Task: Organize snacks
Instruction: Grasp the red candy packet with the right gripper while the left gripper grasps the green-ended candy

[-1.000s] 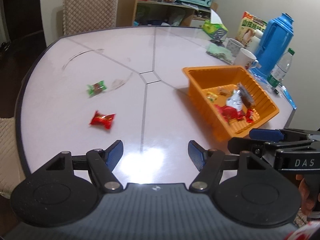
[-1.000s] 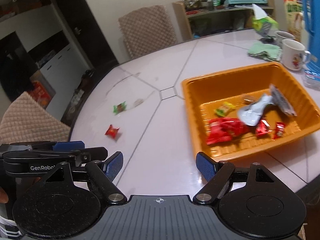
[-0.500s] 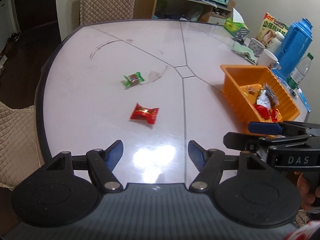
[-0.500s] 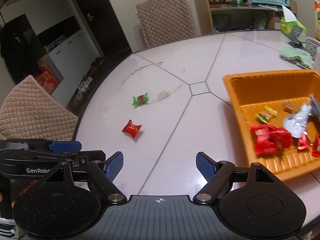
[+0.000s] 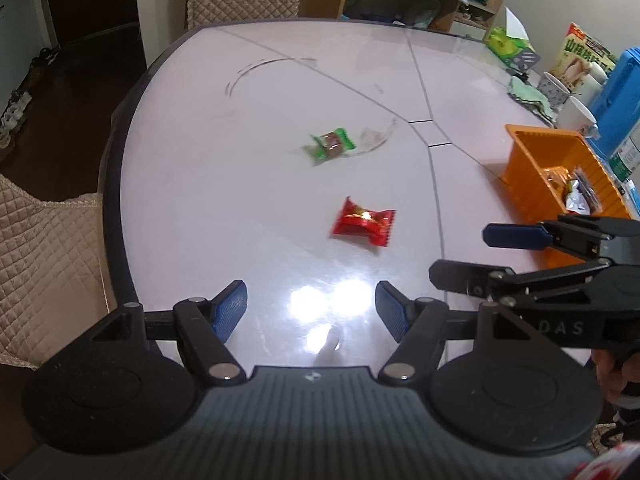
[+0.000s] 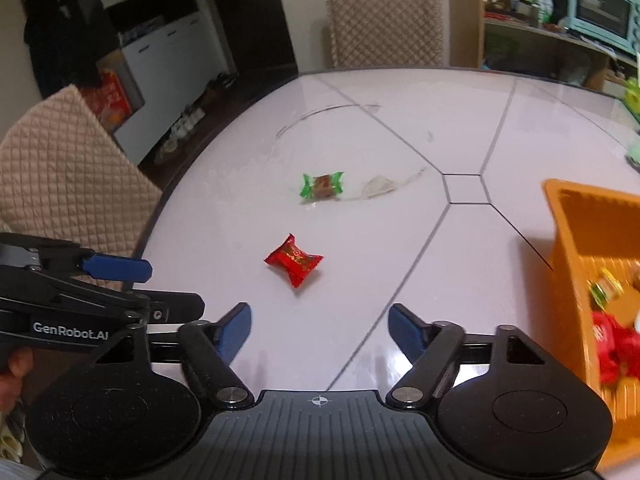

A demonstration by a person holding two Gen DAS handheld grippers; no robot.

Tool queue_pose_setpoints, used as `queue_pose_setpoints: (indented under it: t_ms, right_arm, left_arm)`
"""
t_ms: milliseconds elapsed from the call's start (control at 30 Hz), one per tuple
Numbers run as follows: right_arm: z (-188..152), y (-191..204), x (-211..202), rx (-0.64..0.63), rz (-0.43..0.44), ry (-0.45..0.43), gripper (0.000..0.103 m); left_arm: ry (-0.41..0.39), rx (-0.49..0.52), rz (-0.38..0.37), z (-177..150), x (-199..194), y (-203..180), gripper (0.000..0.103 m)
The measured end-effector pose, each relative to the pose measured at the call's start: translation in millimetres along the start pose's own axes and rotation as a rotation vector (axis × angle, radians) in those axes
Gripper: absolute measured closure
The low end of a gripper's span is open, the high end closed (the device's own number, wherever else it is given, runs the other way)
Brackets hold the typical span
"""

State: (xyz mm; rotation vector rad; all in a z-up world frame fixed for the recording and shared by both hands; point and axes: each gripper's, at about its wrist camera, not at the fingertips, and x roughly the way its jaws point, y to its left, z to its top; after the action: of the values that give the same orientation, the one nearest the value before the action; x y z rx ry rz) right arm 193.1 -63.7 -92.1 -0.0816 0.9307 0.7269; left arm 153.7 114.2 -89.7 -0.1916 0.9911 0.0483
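- The left gripper [image 5: 311, 310] hangs over the near edge of the table [image 5: 248, 184], tilted down toward it, jaws apart and nothing between the blue pads [image 5: 230, 310].
- The right gripper [image 6: 319, 334] is beside it, also angled down at the table; its jaws are closing, yet they are apart and no snack sits between them — only bare tabletop.
- Each gripper shows at the edge of the other's view: the right one in from the right of the left wrist view, the left one in from the left of the right wrist view (a bit of a hand [image 6: 14, 372] shows under it).
- A red candy [image 5: 364, 222] lies flat on the table just ahead of both grippers, touched by neither.
- Farther off lies a green candy [image 5: 332, 144], well apart from the red one, with a scrap of clear wrapper [image 5: 374, 138] just beside it.
- The orange bin [image 5: 532, 160] stands off to the right on the table, with a jumble of wrapped snacks [image 5: 576, 196] already inside — red, silver and yellow pieces, blurred in the right wrist view.
- Behind the bin: a white mug [image 5: 576, 114], a blue jug [image 5: 618, 96] and a green cloth [image 5: 528, 94].
- Quilted chairs [image 6: 384, 20] stand around the table.
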Motion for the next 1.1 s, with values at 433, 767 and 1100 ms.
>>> queue_pose_setpoints:
  t_ms: [433,767,1100]
  right_arm:
    - [22.9,16.4,47.2,-0.168,0.043,-0.019,0.055]
    - [27.4,28.2,76.1,-0.339,0.052,-0.005,0.062]
    - [25.0,24.3,93.1,-0.363,0.042,0.052,0.076]
  left_arm:
    - [0.014,-0.031,0.047,10.2,20.8,28.1,0.035]
    - [0.028,-0.033,0.074,17.6,35.0,38.3,0.035]
    - [0.036,-0.022,0.074,20.5,41.8,39.8,0.035]
